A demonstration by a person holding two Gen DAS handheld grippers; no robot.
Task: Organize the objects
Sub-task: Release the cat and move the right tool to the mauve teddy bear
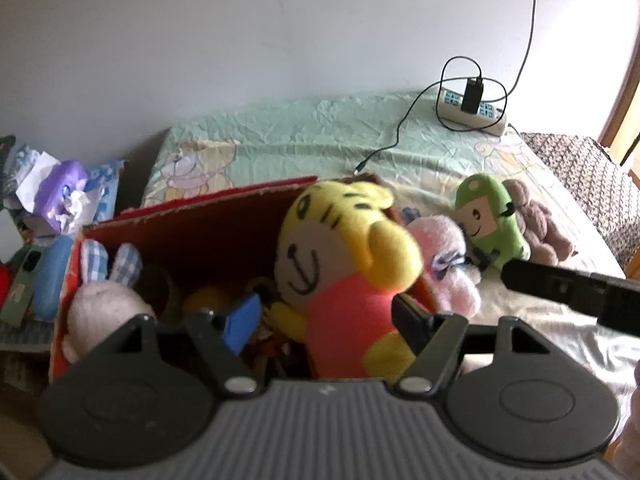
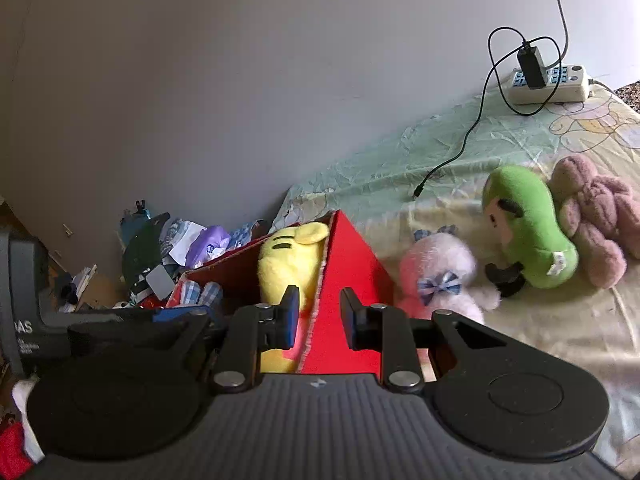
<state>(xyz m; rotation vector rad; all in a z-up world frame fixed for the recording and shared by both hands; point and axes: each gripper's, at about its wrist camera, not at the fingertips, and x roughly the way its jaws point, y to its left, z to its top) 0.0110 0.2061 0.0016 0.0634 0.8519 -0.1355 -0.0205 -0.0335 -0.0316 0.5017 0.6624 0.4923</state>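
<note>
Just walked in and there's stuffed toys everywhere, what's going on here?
Someone is tidying plush toys into a red box on the bed. The left tool grips a yellow tiger plush over the box. The right tool hangs open and empty at the box's edge. Pink, green and brown plushes lie on the sheet.
</note>
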